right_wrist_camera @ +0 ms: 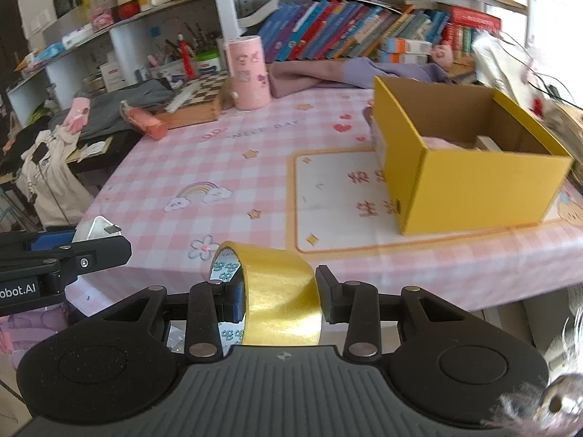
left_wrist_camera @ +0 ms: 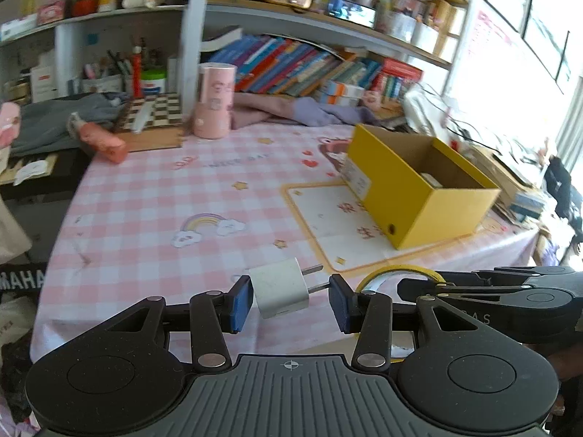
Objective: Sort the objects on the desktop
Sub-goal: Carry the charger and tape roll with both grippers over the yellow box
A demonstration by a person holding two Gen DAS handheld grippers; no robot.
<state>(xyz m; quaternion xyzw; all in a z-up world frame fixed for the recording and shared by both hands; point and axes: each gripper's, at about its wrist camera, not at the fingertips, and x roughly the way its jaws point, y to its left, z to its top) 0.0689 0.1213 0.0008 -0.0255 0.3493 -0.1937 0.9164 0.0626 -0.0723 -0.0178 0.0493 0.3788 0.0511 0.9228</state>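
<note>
A white charger plug (left_wrist_camera: pixel 280 287) hangs between the blue pads of my left gripper (left_wrist_camera: pixel 290 303), which is shut on it; one pad presses its body, the other its two prongs. My right gripper (right_wrist_camera: pixel 280 300) is shut on a roll of yellow tape (right_wrist_camera: pixel 278 280), held on edge above the table's near edge. Each gripper shows in the other's view: the right one with the tape (left_wrist_camera: pixel 397 271) beside the left, and the left one with the plug (right_wrist_camera: pixel 96 227) at the far left. An open yellow cardboard box (right_wrist_camera: pixel 473 182) (left_wrist_camera: pixel 430 211) stands ahead to the right with items inside.
The table wears a pink checked cloth (left_wrist_camera: pixel 153 196). A pink cylinder (right_wrist_camera: pixel 247 73) stands at the back, with a chessboard (left_wrist_camera: pixel 153 113), an orange-pink case (left_wrist_camera: pixel 104 142) and clothes beside it. Crowded bookshelves (right_wrist_camera: pixel 346 29) rise behind. Cables and clutter lie beyond the box at right.
</note>
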